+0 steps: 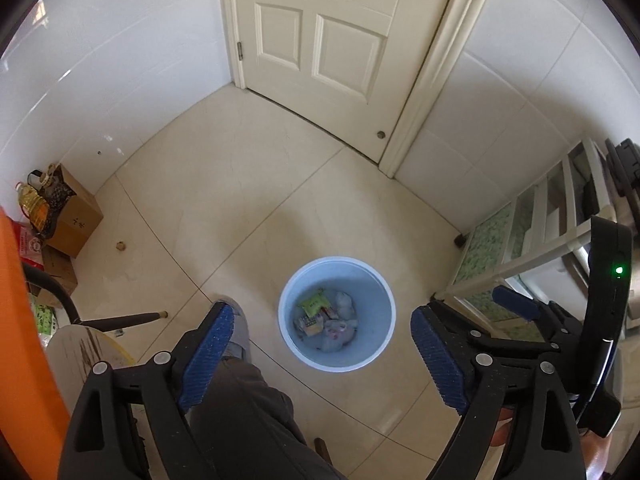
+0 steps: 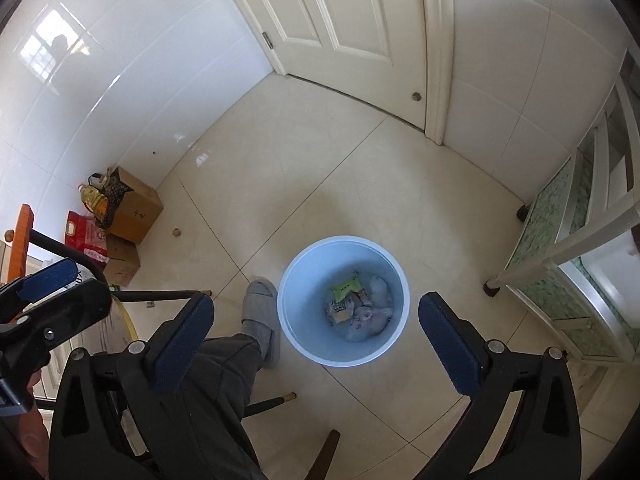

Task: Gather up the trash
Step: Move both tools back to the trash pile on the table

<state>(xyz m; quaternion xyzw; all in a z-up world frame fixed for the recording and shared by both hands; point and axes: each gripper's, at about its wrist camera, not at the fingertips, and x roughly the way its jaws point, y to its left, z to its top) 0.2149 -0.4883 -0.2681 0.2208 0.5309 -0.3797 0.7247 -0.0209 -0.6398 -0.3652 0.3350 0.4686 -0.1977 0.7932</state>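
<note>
Seemingly between pickups, both the left gripper (image 1: 322, 354) and right gripper (image 2: 316, 344) hang wide apart and empty above the bin (image 2: 296, 344) of wrappers (image 2: 358, 310), so next likely means finding more trash.

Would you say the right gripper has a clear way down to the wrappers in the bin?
Probably yes: the right gripper is open above the bin, whose mouth is uncovered, with the wrappers at its bottom.
</note>
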